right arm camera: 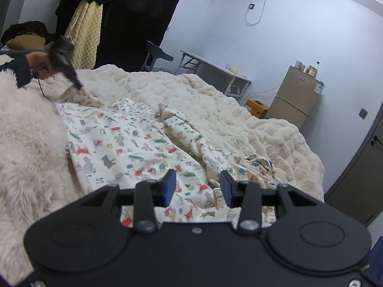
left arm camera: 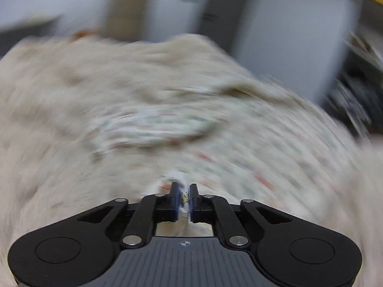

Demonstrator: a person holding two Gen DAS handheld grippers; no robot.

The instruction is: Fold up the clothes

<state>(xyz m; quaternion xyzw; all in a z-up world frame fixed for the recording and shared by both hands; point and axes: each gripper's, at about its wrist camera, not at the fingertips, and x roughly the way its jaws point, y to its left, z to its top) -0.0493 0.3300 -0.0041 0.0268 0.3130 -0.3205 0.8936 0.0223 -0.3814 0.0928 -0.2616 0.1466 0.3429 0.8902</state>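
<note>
A fold of the printed garment (right arm camera: 124, 143) is being pinched by the left tongs (left arm camera: 184, 197) above the bed (right arm camera: 239, 119); the right tongs (right arm camera: 197, 187) are being held wide apart, gripping nothing.

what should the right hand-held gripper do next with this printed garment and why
Probably lower the open right hand-held gripper onto the near edge of the animal-print garment and close. The left hand-held gripper already pinches printed fabric at the far end, while the garment lies rumpled on the fluffy blanket, so a second grip would let both pull it flat.
</note>
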